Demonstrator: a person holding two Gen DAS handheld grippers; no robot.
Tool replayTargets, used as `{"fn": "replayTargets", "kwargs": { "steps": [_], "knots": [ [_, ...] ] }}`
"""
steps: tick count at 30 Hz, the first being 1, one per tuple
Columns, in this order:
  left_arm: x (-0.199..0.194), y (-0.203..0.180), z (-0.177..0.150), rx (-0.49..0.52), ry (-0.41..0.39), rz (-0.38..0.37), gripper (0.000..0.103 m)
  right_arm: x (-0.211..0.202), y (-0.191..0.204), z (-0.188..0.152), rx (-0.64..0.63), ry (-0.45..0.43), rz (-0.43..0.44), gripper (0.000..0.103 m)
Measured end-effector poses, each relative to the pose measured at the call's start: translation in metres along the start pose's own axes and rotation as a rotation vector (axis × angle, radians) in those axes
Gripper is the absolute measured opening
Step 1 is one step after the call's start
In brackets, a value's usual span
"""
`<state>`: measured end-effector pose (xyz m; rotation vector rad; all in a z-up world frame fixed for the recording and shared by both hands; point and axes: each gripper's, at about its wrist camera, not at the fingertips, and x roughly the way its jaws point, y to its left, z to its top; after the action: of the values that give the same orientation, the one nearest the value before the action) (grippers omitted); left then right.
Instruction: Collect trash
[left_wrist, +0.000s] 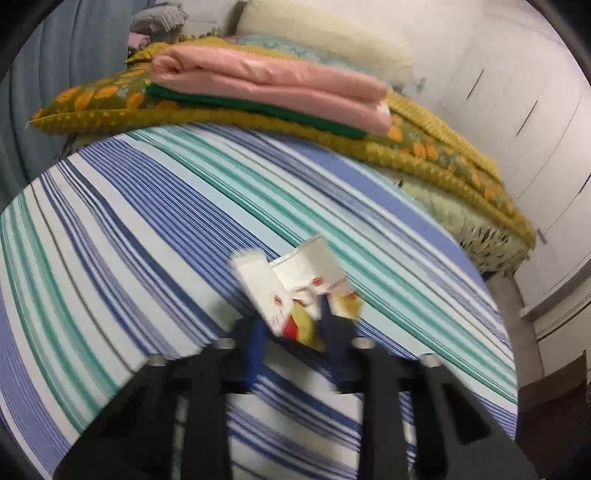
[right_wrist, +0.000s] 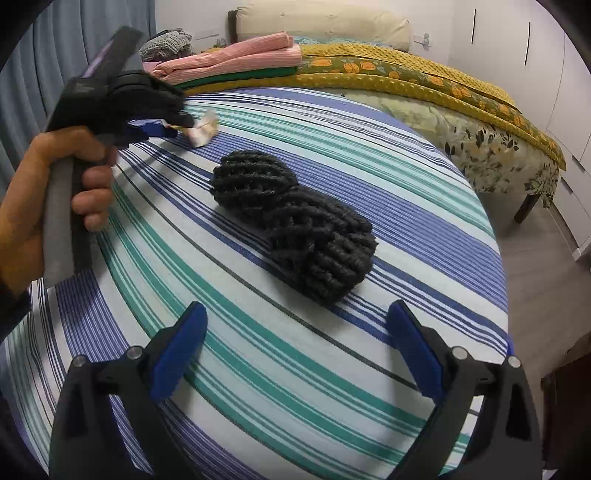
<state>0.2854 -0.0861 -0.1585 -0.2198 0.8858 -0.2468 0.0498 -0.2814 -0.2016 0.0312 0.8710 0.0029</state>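
My left gripper (left_wrist: 295, 314) is shut on a crumpled white wrapper (left_wrist: 295, 273) with red and yellow print, held just above the striped bedsheet (left_wrist: 147, 221). The right wrist view shows that same gripper (right_wrist: 177, 123) at the upper left, a hand (right_wrist: 55, 192) around its handle and the wrapper (right_wrist: 204, 127) sticking out of its tips. My right gripper (right_wrist: 295, 332) stands open low over the sheet (right_wrist: 258, 369), nothing between its blue pads (right_wrist: 177, 354). A black knitted item (right_wrist: 295, 221) lies on the sheet just beyond the right fingertips.
Folded pink and green cloth (left_wrist: 273, 88) rests on a yellow patterned blanket (left_wrist: 424, 147) at the far end of the bed. A cream headboard cushion (right_wrist: 321, 22) stands behind. White cupboards (right_wrist: 535, 74) and grey floor (right_wrist: 535, 277) lie to the right, blue curtains (right_wrist: 55, 55) to the left.
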Motion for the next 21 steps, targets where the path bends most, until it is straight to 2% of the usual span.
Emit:
{"fn": "replayTargets", "kwargs": {
  "steps": [2, 7, 9, 11, 13, 16, 18, 19, 21],
  "knots": [
    [-0.014, 0.009, 0.000, 0.036, -0.006, -0.008, 0.008, 0.000, 0.000, 0.000, 0.000, 0.000, 0.000, 0.095],
    [-0.063, 0.037, -0.010, 0.233, 0.047, 0.029, 0.007, -0.001, 0.001, -0.002, 0.002, -0.001, -0.002, 0.095],
    [-0.089, 0.045, -0.018, 0.358, 0.041, 0.119, 0.007, 0.000, -0.001, -0.002, 0.001, -0.002, -0.002, 0.095],
    [-0.108, 0.041, -0.033, 0.502, -0.005, 0.235, 0.008, 0.000, -0.001, -0.001, 0.001, -0.002, -0.001, 0.095],
    [-0.113, 0.029, -0.052, 0.600, -0.011, 0.279, 0.008, -0.001, -0.001, -0.002, 0.002, -0.002, -0.002, 0.095],
    [-0.105, -0.002, -0.087, 0.728, 0.012, 0.268, 0.011, -0.001, -0.002, -0.002, 0.001, -0.002, -0.001, 0.095],
    [-0.103, -0.023, -0.108, 0.799, 0.017, 0.237, 0.026, -0.001, -0.002, -0.002, 0.002, -0.002, -0.001, 0.095],
    [-0.103, -0.032, -0.115, 0.823, 0.022, 0.211, 0.030, -0.001, -0.002, -0.002, 0.001, -0.002, -0.002, 0.095],
    [-0.107, -0.049, -0.130, 0.848, 0.051, 0.110, 0.043, -0.001, -0.002, -0.002, 0.002, -0.003, -0.001, 0.095]
  ]
}}
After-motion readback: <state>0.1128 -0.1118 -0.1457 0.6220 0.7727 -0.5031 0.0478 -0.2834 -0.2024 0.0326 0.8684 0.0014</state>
